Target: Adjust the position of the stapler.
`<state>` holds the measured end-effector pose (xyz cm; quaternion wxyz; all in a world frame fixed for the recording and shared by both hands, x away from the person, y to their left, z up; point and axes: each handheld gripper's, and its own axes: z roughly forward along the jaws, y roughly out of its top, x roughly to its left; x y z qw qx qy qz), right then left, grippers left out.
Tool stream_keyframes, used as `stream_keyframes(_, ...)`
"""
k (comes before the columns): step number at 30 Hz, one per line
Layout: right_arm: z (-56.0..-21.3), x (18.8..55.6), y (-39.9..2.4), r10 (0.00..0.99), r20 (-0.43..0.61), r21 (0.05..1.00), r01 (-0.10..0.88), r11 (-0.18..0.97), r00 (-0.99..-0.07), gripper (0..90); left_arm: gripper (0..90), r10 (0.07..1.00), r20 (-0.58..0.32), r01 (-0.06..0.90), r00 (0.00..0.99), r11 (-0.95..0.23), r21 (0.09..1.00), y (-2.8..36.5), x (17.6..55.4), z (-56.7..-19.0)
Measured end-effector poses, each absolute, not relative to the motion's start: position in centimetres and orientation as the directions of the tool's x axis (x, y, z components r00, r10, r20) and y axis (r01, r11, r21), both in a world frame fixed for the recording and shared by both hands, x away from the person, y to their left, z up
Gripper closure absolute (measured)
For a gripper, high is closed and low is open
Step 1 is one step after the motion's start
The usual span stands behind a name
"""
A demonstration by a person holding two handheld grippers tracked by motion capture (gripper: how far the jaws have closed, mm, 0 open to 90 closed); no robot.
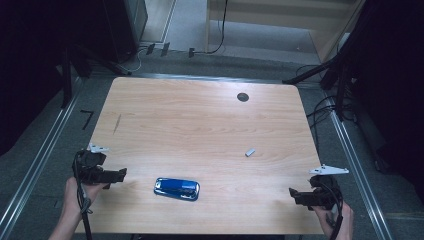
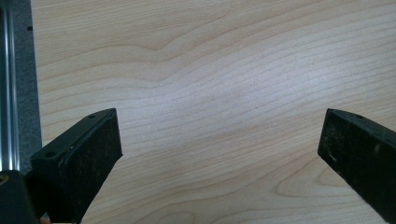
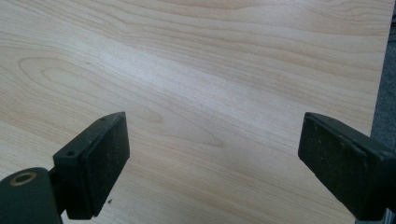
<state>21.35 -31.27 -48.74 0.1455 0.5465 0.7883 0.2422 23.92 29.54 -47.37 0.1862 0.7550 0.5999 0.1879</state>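
Between both wide-apart grippers, L (image 1: 121,175) & R (image 1: 292,194), sits blue stapler (image 1: 177,189); small grey piece (image 1: 250,152) beyond.

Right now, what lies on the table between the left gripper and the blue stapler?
Nothing. In the high view, the stretch of table between the left gripper and the blue stapler is bare wood. The left gripper's jaws stand open.

A stapler (image 1: 177,189) is set on the table (image 1: 200,120) near its front edge, between the left gripper (image 1: 121,175) and the right gripper (image 1: 292,195); a small block (image 1: 250,152) lies behind it, to the right.
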Motion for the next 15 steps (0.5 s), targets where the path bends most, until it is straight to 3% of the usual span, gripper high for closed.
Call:
stream_keyframes(11,-48.9,21.4,-30.3,0.917,-0.013,0.517,0.782,0.347,-0.398,9.8,0.5,0.971,0.048,0.831,0.235,-0.226,0.508,28.7,24.2,-47.4)
stream_keyframes(15,-48.9,21.2,-30.0,0.91,-0.024,0.512,0.777,0.366,-0.413,12.8,9.4,0.963,0.044,0.824,0.266,-0.251,0.508,28.2,24.1,-47.6)
